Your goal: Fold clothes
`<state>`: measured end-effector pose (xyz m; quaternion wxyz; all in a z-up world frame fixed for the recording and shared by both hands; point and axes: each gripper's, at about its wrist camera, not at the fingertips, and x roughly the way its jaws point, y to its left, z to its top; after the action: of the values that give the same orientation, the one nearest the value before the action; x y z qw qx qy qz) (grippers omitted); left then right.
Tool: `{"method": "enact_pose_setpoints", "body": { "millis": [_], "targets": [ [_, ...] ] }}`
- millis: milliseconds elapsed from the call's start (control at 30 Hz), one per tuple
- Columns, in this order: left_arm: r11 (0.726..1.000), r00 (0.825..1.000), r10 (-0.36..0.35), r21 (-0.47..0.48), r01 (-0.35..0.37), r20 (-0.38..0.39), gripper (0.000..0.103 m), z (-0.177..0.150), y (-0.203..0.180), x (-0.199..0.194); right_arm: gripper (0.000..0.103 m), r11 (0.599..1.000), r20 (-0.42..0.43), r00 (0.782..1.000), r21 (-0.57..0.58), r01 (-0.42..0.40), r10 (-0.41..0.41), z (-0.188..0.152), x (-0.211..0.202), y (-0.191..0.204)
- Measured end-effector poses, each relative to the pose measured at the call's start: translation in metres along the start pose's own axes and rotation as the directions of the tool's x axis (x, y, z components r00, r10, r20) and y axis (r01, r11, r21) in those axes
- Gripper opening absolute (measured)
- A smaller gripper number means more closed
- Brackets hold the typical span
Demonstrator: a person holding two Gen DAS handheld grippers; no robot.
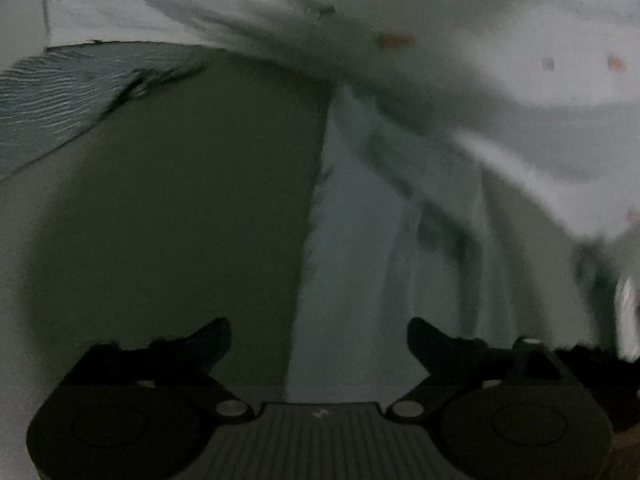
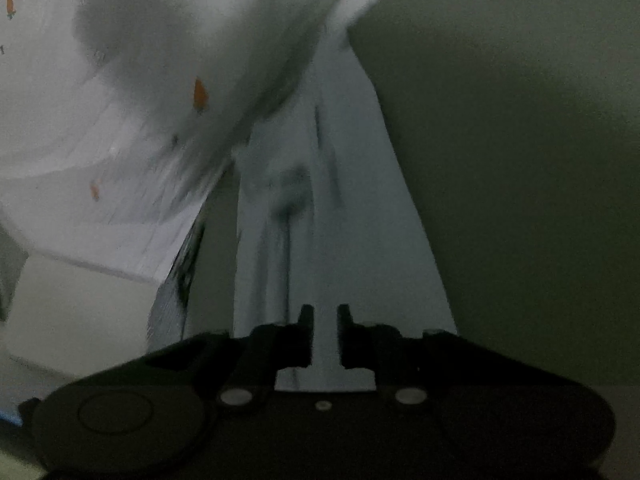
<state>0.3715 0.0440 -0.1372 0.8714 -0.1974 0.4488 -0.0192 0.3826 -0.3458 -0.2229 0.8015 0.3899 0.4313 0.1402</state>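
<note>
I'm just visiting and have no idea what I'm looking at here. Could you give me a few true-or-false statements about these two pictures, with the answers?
1. The right gripper is closed on a strip of the pale garment. True.
2. The left gripper is clamped on cloth. False: its jaws stand wide apart, holding nothing.
3. The garment has small orange marks. True.
4. The garment is bright red. False: it is pale, whitish-grey.
5. The garment lies neatly folded. False: it hangs in loose, blurred folds.

Both wrist views close over shared white garment (image 1: 460,80).
</note>
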Motion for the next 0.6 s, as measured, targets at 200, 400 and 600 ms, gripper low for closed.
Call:
{"method": "enact_pose_setpoints", "body": {
  "millis": [200, 400, 600],
  "targets": [
    [0.996, 0.996, -0.085, 0.039, 0.086, -0.022, 0.060, 0.075, -0.020, 0.080, 0.023, 1.000, 0.071, 0.997, -0.016, 0.021, -0.019, 0.077, 0.071, 0.017],
    [0.994, 0.994, -0.082, 0.065, 0.087, -0.068, 0.060, 0.093, -0.022, 0.125, 0.026, 0.992, 0.106, 0.994, 0.123, 0.027, -0.040, 0.118, 0.140, 0.002],
    [0.998, 0.996, -0.048, 0.046, 0.051, -0.069, 0.060, 0.092, 0.003, 0.125, 0.023, 0.970, -0.130, 0.991, -0.237, -0.049, 0.019, 0.080, 0.172, 0.073]
  ]
}}
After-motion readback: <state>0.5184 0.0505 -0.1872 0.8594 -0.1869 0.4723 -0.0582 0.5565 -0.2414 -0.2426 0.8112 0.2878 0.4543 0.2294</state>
